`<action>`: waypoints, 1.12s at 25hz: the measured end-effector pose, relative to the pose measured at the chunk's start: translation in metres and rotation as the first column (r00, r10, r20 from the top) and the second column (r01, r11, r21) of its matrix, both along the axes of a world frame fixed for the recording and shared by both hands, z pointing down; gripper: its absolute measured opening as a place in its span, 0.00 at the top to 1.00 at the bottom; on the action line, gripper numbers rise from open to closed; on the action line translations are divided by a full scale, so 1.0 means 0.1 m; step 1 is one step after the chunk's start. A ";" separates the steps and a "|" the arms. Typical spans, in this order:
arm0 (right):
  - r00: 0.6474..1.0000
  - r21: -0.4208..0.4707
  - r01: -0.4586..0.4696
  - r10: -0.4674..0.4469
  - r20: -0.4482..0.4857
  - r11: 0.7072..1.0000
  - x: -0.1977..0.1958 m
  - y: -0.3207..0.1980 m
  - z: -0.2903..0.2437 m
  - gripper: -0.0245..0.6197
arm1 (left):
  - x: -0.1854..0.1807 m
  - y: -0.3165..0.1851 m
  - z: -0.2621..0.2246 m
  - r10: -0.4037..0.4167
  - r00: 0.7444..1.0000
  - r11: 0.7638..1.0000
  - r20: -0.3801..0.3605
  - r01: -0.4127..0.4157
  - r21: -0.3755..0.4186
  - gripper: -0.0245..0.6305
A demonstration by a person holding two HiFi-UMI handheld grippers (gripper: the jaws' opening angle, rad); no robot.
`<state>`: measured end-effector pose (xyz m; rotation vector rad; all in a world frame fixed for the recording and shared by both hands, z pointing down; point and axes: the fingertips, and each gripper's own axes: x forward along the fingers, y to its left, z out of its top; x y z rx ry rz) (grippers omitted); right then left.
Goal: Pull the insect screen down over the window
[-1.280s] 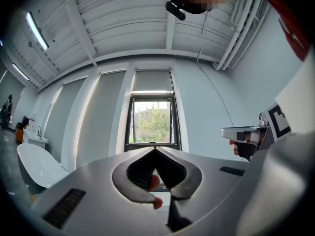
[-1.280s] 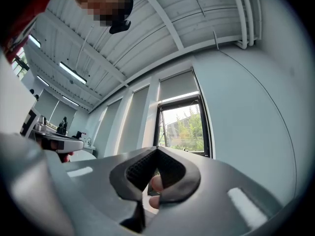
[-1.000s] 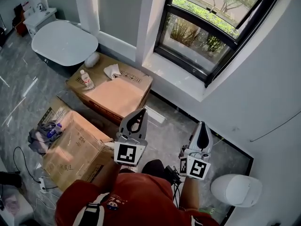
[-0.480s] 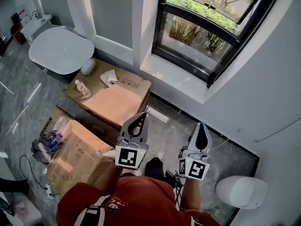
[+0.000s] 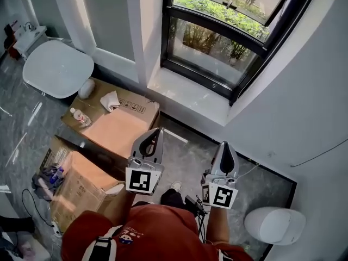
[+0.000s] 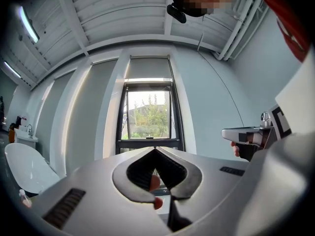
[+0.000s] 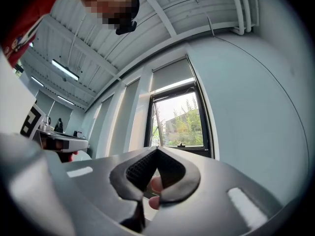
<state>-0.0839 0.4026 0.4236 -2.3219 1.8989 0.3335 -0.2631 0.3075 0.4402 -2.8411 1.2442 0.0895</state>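
The black-framed window (image 5: 218,41) is set in the wall ahead, with trees behind the glass. In the left gripper view the window (image 6: 149,116) stands straight ahead, and a pale grey blind (image 6: 148,68) covers the top of its opening. The right gripper view shows the same window (image 7: 180,123) and blind (image 7: 171,76). My left gripper (image 5: 154,136) and right gripper (image 5: 227,149) are held side by side above the floor, short of the sill (image 5: 190,95), both pointing at the window. Each is shut with nothing between its jaws. Neither touches the window.
Two cardboard boxes (image 5: 115,128) (image 5: 80,182) stand at the left, the far one carrying a bottle (image 5: 79,117) and a crumpled cloth (image 5: 110,100). A white bathtub (image 5: 56,68) lies beyond them. A white round fixture (image 5: 274,225) sits at the lower right by the wall.
Both grippers and the person have moved closer to the window, which now looms nearer in the head view. Both grippers stayed shut and empty.
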 end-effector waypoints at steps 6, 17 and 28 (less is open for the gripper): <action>1.000 -0.007 0.003 -0.003 0.019 1.000 0.39 -0.30 0.09 0.95 | 0.46 -0.28 0.07 0.009 1.000 1.000 0.022 -0.009 -0.010 0.95; 0.999 -0.024 -0.020 0.021 0.025 0.999 1.29 -0.59 0.19 0.95 | 1.38 -0.67 0.16 0.027 0.999 1.000 0.026 -0.026 -0.016 0.96; 0.998 0.022 -0.046 0.045 0.039 0.999 1.77 -0.79 0.16 0.95 | 1.77 -0.87 0.09 0.034 0.999 0.999 0.028 -0.034 0.009 0.96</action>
